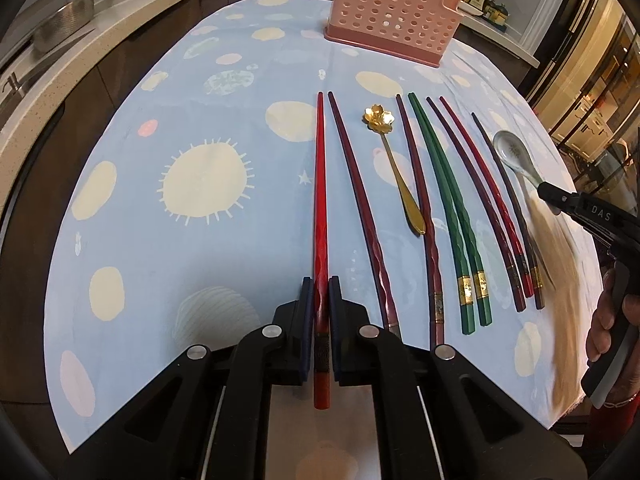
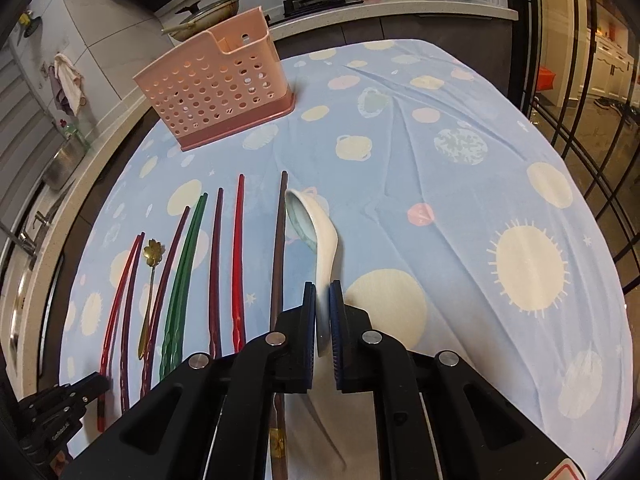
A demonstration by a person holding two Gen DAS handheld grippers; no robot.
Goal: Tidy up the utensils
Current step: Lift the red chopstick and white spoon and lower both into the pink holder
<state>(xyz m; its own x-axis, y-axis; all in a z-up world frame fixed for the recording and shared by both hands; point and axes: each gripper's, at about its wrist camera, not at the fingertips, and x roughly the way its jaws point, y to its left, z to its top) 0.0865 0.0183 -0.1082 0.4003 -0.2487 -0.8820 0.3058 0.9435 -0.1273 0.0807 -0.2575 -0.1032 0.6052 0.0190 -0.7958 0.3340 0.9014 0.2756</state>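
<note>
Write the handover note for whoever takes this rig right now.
Left claw: shut on the red chopstick, near its thick end.
Right claw: shut on the white ceramic spoon by its handle, bowl forward.
Pink utensil holder: upright at the far end of the tablecloth; nothing visibly in it.
Left on the cloth: gold flower spoon, two green chopsticks, and the other chopsticks.

Coloured chopsticks (image 1: pixel 448 208) and a gold flower spoon (image 1: pixel 394 164) lie in a row before a pink perforated holder (image 1: pixel 390 12).
</note>
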